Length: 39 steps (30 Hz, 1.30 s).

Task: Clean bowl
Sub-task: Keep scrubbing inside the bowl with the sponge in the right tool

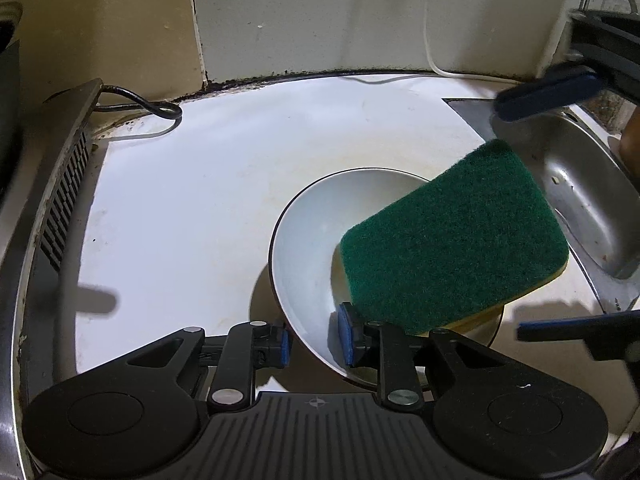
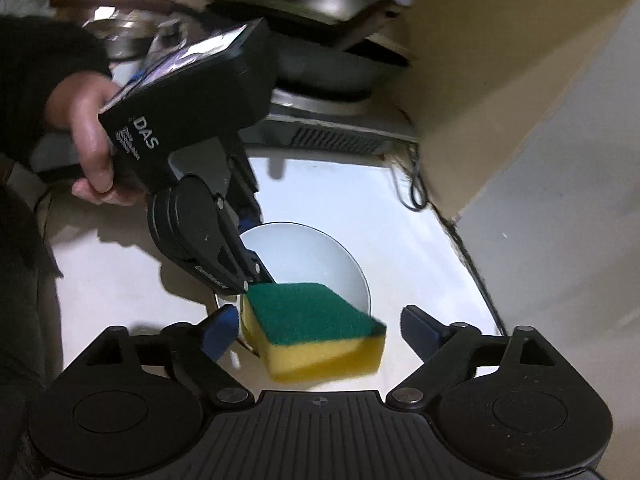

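Note:
A white bowl [image 1: 316, 240] stands on the white counter [image 1: 192, 200], tilted. My left gripper [image 1: 316, 340] is shut on the bowl's near rim, one blue pad outside and one inside. A sponge [image 1: 452, 236], green scouring side up and yellow below, lies over the bowl's right side. My right gripper [image 1: 514, 220] is open, and its two fingers stand well apart from the sponge on either side. In the right wrist view the sponge [image 2: 312, 328] sits between the right gripper's [image 2: 320, 332] spread pads, over the bowl's [image 2: 304, 256] rim. A hand [image 2: 88, 140] holds the left gripper [image 2: 256, 276] at the bowl.
A steel sink [image 1: 580, 184] lies right of the bowl. A dark appliance with vent slots [image 1: 64, 184] borders the counter's left, with a black cable [image 1: 152, 108] behind it. Walls close off the back. Pans [image 2: 320, 12] are stacked beyond the appliance.

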### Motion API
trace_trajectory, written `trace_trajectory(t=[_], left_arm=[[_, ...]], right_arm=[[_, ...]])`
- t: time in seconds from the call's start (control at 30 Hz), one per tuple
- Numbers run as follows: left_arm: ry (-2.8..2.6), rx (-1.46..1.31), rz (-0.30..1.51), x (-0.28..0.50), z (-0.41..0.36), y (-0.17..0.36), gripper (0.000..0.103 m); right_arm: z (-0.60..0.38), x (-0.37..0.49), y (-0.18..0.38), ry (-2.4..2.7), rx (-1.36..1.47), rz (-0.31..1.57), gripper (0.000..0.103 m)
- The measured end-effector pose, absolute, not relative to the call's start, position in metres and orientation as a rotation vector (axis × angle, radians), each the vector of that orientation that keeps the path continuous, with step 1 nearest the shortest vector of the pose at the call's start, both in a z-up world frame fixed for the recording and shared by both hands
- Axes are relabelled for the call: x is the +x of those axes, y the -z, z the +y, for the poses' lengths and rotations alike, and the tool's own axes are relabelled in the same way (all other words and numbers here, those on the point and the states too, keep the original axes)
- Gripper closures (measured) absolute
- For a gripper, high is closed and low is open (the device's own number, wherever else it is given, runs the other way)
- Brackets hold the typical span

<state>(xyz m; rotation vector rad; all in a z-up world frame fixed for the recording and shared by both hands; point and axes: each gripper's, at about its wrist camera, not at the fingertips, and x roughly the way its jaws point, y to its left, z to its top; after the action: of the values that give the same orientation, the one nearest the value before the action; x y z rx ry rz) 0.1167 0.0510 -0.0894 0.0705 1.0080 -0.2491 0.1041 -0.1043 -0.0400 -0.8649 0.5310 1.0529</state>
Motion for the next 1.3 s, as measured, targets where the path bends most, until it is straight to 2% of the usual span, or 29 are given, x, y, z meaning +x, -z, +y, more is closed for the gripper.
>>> trace_trajectory(t=[0.17, 0.23, 0.3, 0.87, 1.13, 1.3], left_arm=[[0.257, 0.068, 1.008, 0.118, 0.054, 0.090, 0.076], [0.258, 0.068, 1.009, 0.119, 0.054, 0.090, 0.076], [0.256, 0.070, 1.011, 0.120, 0.054, 0.090, 0.076], [0.251, 0.087, 1.016, 0.121, 0.051, 0.089, 0.075], [0.257, 0.086, 1.012, 0.119, 0.052, 0.089, 0.075], [0.248, 0.068, 1.012, 0.120, 0.056, 0.088, 0.075]], right_arm=[[-0.103, 0.131, 0.053, -1.103, -0.804, 0.666, 0.014], [-0.108, 0.144, 0.051, -1.141, -0.682, 0.746, 0.019], [-0.109, 0.145, 0.048, -1.134, -0.664, 0.748, 0.031], [-0.100, 0.127, 0.042, -1.091, -0.755, 0.713, 0.031], [-0.100, 0.125, 0.044, -1.026, -0.923, 0.705, 0.034], [-0.084, 0.129, 0.048, -1.059, -0.871, 0.685, 0.034]])
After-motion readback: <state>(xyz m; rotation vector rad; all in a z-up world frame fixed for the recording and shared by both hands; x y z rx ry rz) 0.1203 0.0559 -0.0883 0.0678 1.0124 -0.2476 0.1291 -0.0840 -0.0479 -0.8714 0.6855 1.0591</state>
